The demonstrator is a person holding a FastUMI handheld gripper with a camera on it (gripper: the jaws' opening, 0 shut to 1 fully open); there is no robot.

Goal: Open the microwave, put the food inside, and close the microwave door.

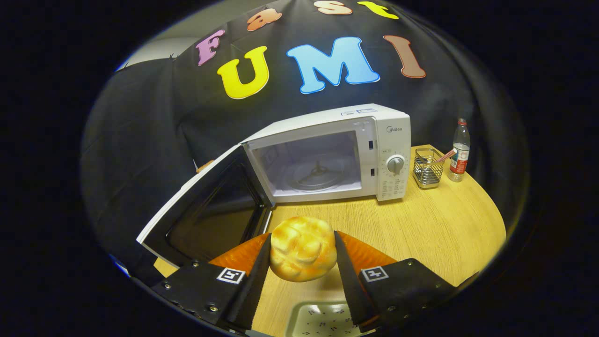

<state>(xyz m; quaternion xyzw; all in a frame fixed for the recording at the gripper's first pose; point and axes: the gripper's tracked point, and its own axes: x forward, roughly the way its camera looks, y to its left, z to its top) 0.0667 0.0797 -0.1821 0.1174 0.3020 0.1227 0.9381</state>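
Gripper (303, 250) fingers (255, 276) pressed on both sides of bread roll (303, 248), roll held above wooden worktop (421, 224); microwave (327, 154) stood just beyond, door (206, 213) swung wide open to left, cavity with glass turntable (318, 175) exposed; patterned white tray (323, 320) lay below fingers; wire basket (427, 167) and plastic bottle (460, 150) stood right of microwave.

The hand-held gripper (303, 252) has two flat black mounting plates studded with small silver screws. Each plate carries a square black-and-white coded marker near its inner edge. Its long jaws taper toward their tips.
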